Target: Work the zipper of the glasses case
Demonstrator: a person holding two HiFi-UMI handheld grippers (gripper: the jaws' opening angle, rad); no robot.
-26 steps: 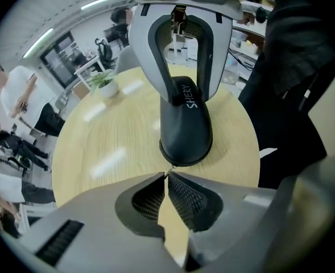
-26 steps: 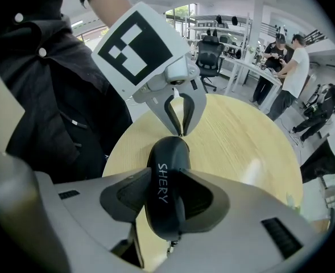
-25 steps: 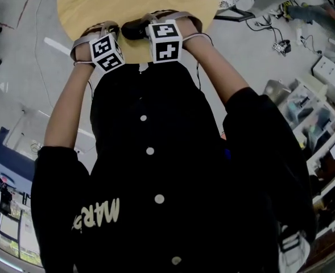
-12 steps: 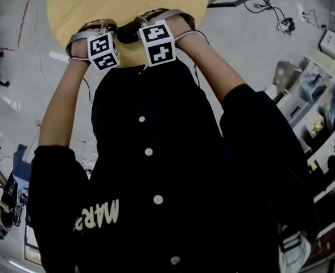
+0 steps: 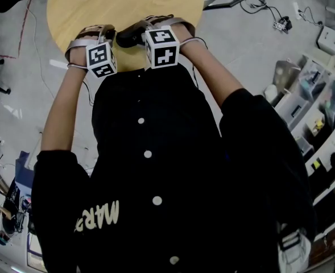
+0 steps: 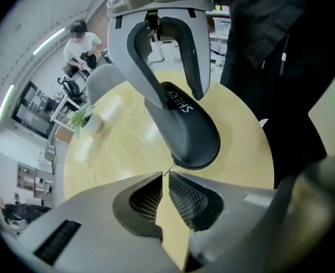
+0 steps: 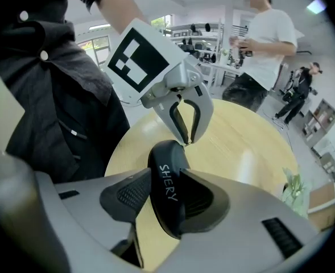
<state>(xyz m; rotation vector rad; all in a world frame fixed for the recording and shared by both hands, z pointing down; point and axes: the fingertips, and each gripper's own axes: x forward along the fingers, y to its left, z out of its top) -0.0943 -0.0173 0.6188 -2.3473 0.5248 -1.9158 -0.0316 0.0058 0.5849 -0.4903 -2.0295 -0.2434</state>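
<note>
Left tongs [image 6: 162,178] drawing back slightly toward the body since a second ago, tips now beginning to part.
Their tips are pinching the thin zipper pull [image 6: 168,173] at the rounded end of the glasses case [image 6: 187,129]. The right tongs [image 7: 164,195] are clamping the case on edge, over the round table [image 6: 121,147] near its front rim. Bare tabletop is stretching beyond, and a potted plant [image 6: 85,118] is standing by the far rim.
</note>
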